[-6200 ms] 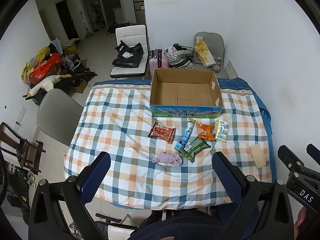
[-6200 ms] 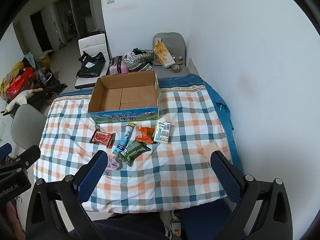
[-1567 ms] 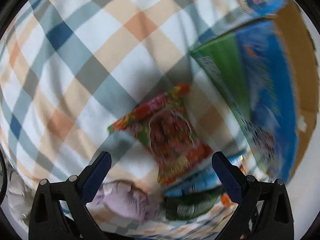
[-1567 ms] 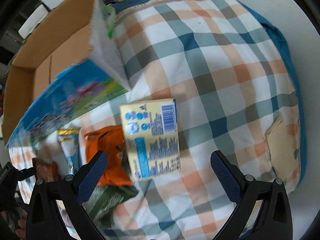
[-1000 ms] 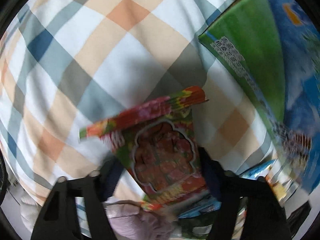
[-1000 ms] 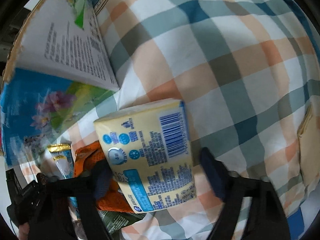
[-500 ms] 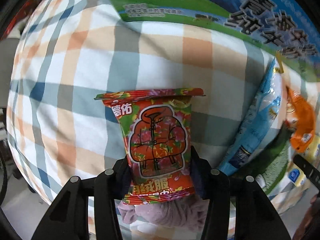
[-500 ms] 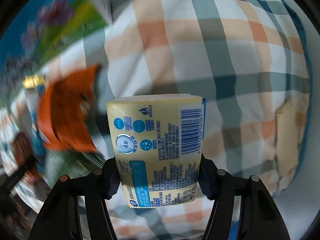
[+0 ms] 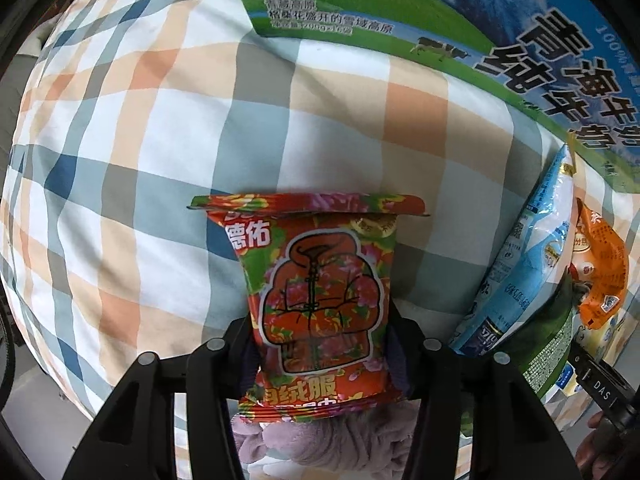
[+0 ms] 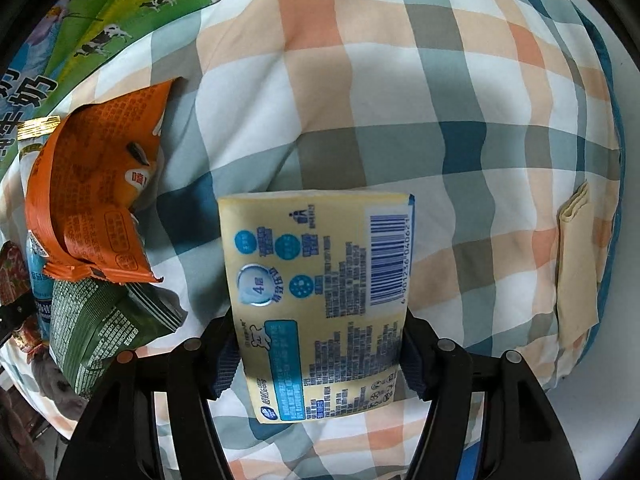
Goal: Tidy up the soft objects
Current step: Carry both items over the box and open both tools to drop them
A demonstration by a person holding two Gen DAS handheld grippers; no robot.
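Between left tongs (image 9: 320, 344), a clamped red floral packet (image 9: 316, 292); right tongs (image 10: 318, 354) squeeze a yellow pack (image 10: 320, 292).

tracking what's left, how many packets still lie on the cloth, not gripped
3: blue packet, orange packet and green packet, clustered between the grippers. More may be hidden.

You see the tabletop covered by a checked cloth (image 9: 168, 128) with orange, white, grey-green and dark blue squares. The cloth bulges and has soft folds. In the right wrist view, a blue edge (image 10: 612, 92) of the cloth runs along the far right side, and beside it you see a pale, plain surface (image 10: 624, 360); you cannot tell if it is wall or floor. A beige patch (image 10: 576, 264) lies on the cloth near that edge. The light is even and bright.
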